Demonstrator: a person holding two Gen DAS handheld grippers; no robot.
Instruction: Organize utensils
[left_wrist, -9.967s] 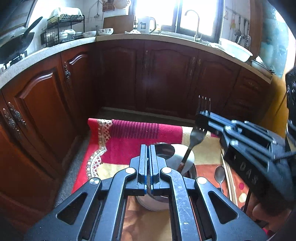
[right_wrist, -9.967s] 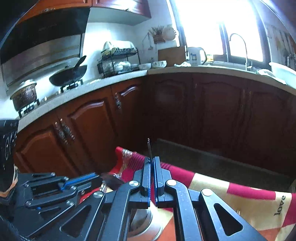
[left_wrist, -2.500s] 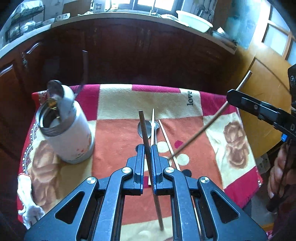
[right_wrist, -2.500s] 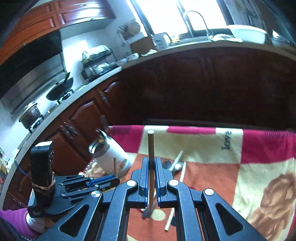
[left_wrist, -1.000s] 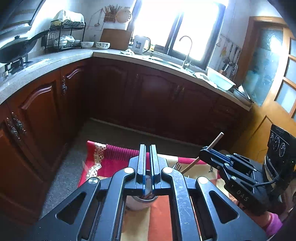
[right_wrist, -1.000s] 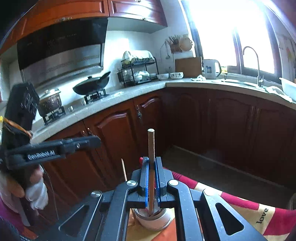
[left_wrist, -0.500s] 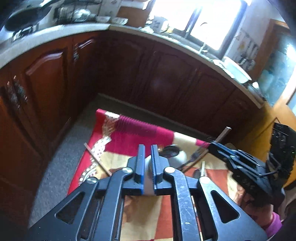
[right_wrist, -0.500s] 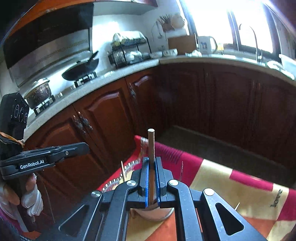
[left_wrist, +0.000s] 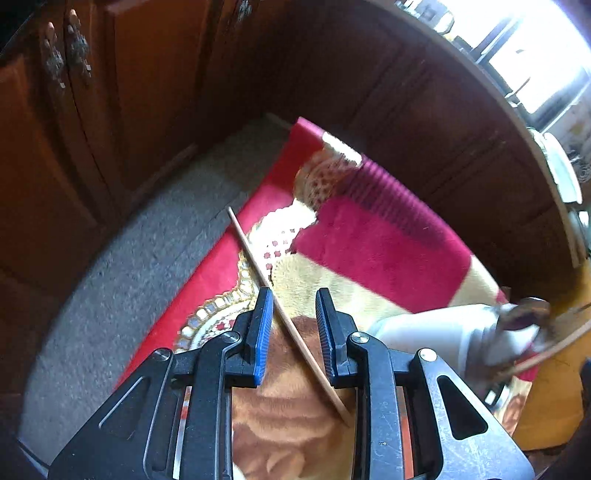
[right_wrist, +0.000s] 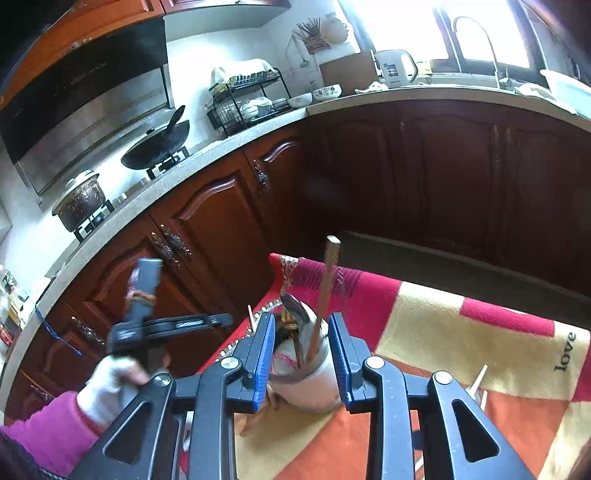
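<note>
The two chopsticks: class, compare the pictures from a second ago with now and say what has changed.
The right hand-held gripper is opening; its dark chopstick, clamped before, now stands free in the cup. The left hand-held gripper has tipped down and is opening, with the pale chopstick slanting loose between its pads. The cup stayed on the blanket.

Both tongs (left_wrist: 291, 332) (right_wrist: 302, 354) opening, angled downward

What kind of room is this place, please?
A home kitchen, most likely. The right wrist view shows a wok on a gas stove under a range hood, a dish rack, and a faucet at the window.
</note>
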